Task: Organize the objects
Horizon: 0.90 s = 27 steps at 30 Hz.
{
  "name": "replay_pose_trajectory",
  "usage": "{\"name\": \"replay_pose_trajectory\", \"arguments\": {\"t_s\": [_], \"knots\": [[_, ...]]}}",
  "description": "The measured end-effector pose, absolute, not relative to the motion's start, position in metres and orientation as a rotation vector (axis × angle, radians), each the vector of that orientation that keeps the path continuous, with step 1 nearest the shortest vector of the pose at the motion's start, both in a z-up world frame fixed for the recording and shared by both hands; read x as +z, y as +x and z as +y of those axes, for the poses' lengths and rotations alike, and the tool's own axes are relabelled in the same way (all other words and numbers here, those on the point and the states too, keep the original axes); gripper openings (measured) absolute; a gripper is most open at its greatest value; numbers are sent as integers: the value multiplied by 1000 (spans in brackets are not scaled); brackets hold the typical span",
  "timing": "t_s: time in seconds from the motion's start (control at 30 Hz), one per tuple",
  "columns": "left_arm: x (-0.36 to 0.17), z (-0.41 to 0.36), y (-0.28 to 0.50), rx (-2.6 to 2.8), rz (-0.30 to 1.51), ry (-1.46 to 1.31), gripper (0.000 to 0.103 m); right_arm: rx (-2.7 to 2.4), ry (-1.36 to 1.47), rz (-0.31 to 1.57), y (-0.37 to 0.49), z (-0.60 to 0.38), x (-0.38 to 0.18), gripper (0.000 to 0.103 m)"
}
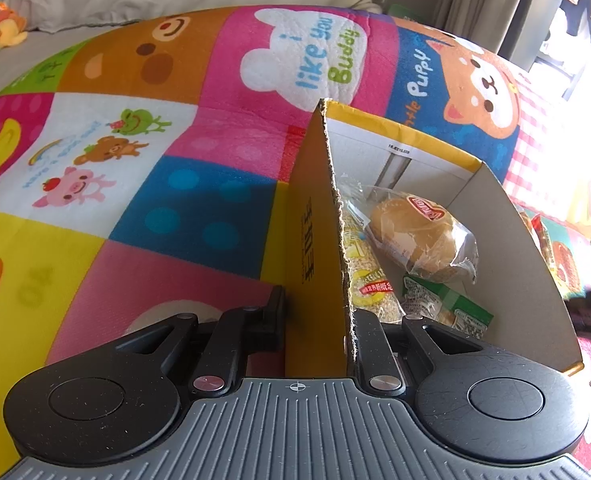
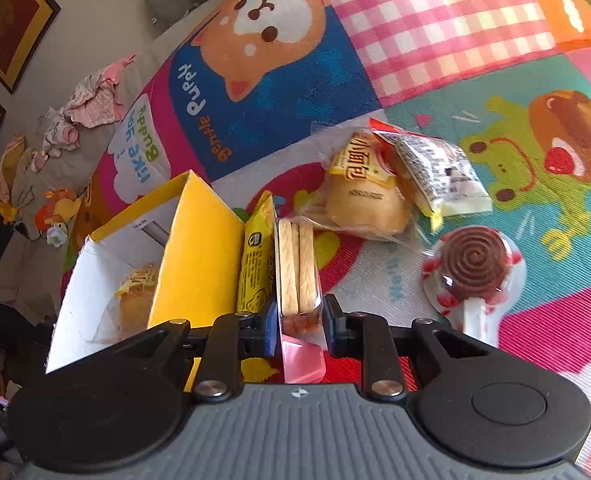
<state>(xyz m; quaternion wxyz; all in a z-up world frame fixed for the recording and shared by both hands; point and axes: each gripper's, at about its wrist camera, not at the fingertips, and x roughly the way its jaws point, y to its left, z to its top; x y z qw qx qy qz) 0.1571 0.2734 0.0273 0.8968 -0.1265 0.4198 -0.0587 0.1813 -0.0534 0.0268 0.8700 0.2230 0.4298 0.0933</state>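
Note:
My left gripper (image 1: 319, 314) is shut on the near wall of a yellow cardboard box (image 1: 315, 216), one finger outside and one inside. In the box lie a wrapped bun (image 1: 419, 236), a packet of grains (image 1: 369, 280) and a green packet (image 1: 451, 308). In the right wrist view my right gripper (image 2: 300, 318) is shut on a clear pack of biscuit sticks (image 2: 297, 264) with a pink tray end. The pack is just right of the box (image 2: 199, 248), beside a yellow snack packet (image 2: 255, 264) that leans on the box's outer wall.
On the colourful play mat (image 2: 435, 40) right of the box lie a wrapped bun (image 2: 365, 204), a red and white packet (image 2: 435, 172) and a brown spiral lollipop (image 2: 475, 264). Clothes and plush toys (image 2: 55, 212) lie on the grey bedding behind the box.

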Motion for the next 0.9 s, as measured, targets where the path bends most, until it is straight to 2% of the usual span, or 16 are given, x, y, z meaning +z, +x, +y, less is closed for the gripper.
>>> {"name": "replay_pose_trajectory", "arguments": {"t_s": [0.23,0.43,0.57,0.67,0.9], "knots": [[27,273,157,-121,870,-265,17,221,454,948,117,-73,31,23],[27,273,158,-120,870,-271,17,64,274,836,81,-79,47,40],[27,274,157,-119,869,-277,17,48,96,751,72,-62,58,64],[27,274,157,-120,869,-275,17,84,5,730,72,-44,57,65],[28,274,158,-124,874,-261,17,65,-18,771,98,-28,37,65]]}}
